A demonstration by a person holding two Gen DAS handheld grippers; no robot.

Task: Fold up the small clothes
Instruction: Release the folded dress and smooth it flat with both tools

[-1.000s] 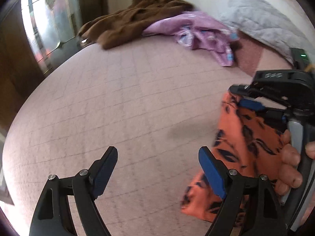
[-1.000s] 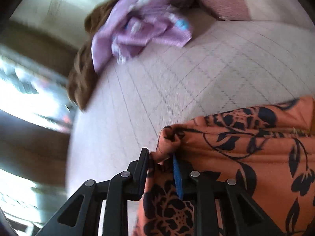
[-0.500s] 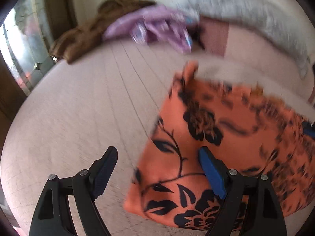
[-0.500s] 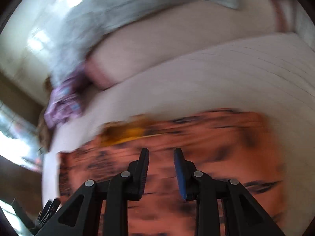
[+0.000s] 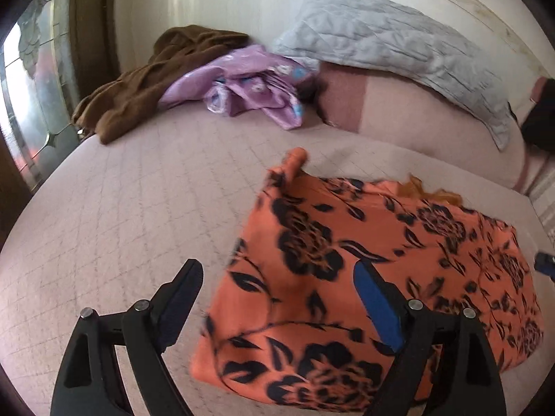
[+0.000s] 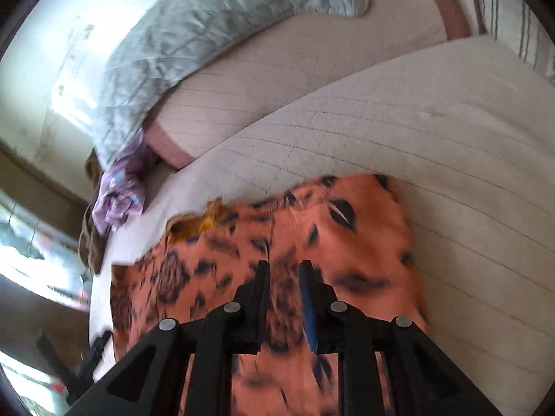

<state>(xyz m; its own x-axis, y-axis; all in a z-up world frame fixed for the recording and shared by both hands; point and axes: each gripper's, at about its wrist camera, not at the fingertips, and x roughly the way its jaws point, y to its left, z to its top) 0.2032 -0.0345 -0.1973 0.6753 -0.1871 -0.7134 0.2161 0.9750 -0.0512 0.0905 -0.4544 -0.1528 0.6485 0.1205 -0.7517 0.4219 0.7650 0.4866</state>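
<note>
Left wrist view is showing the orange garment with black floral print (image 5: 364, 263) lying flat on the pale quilted bed (image 5: 121, 208), long axis running left to right, one corner poking toward the pillows. Left hand-held gripper (image 5: 277, 294) is hanging wide open over its near-left edge, gripping nothing. Loads of bare bed is sitting to the left. Right wrist view is showing the right hand-held gripper (image 6: 284, 277) slightly parted above the cloth, plus a mustard inner patch (image 6: 194, 225) at the far edge.

Left gripper (image 5: 277, 298) spread wide, right gripper (image 6: 284, 277) narrowly parted
</note>
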